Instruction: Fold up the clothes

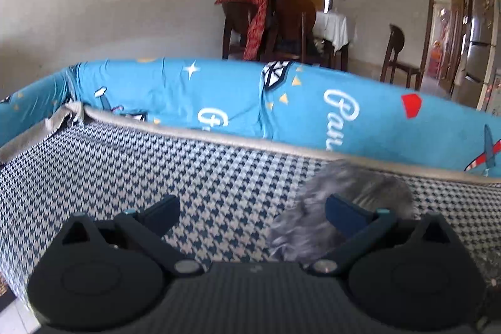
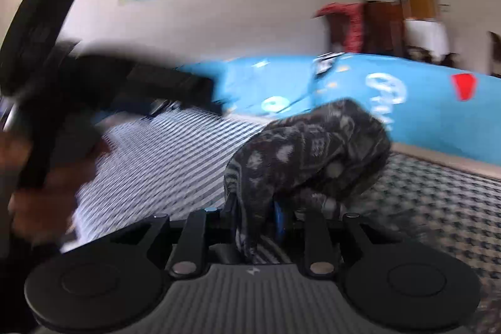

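Right tongs [image 2: 256,218] clamp dark patterned garment [image 2: 310,152]; left tongs [image 1: 252,210] spread, empty.

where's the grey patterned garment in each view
Left wrist: the garment is lower right, blurred, behind the open left gripper's right finger, on the houndstooth cover.
Right wrist: the garment is centre, bunched, its edge pinched in the shut right gripper.
Shared landmark: the blue printed sofa back with its red patch.

Left tool [image 1: 252,213] spread wide; right tool [image 2: 255,213] apparently clamped, view blurred.
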Motion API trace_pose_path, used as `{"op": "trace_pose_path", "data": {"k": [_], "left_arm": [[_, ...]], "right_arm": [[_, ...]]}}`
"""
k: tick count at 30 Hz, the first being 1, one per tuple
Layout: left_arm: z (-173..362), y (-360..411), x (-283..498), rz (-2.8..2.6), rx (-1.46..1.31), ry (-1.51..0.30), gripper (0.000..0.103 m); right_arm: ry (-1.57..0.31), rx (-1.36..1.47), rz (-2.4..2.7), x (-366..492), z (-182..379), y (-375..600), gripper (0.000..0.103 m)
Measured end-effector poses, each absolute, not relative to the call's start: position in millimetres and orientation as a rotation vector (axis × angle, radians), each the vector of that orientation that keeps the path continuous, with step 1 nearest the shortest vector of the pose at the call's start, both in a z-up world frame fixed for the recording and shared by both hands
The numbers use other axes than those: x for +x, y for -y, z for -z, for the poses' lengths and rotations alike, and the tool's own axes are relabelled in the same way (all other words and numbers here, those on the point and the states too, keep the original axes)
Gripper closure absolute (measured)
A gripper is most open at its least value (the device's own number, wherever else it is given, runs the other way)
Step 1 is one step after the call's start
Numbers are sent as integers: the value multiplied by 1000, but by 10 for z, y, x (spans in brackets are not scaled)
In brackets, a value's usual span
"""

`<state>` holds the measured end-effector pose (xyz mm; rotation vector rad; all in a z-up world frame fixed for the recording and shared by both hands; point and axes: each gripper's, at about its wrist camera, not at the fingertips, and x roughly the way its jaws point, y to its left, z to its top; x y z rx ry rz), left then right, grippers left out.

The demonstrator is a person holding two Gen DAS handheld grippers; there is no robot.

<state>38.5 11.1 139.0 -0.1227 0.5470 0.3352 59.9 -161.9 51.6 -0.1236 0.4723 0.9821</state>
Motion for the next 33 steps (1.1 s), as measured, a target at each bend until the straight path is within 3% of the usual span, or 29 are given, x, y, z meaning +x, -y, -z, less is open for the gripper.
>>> {"op": "trace_pose_path", "data": {"k": [10, 15, 25, 33], "left_arm": [[-1313, 26, 385, -301, -65, -554, 0], [-1078, -23, 540, -331, -66, -691, 0], [-845, -294, 642, -480, -90, -786, 0], [-816, -574, 602, -550, -187, -801, 0]], "right_arm": [[-566, -297, -1188, 122, -169, 1336, 79], [-599, -324, -1257, 29, -190, 1346, 79], [-600, -130, -1198, 253, -544, 1869, 78], [-608, 108, -1052, 713, -763, 2243, 68]]}}
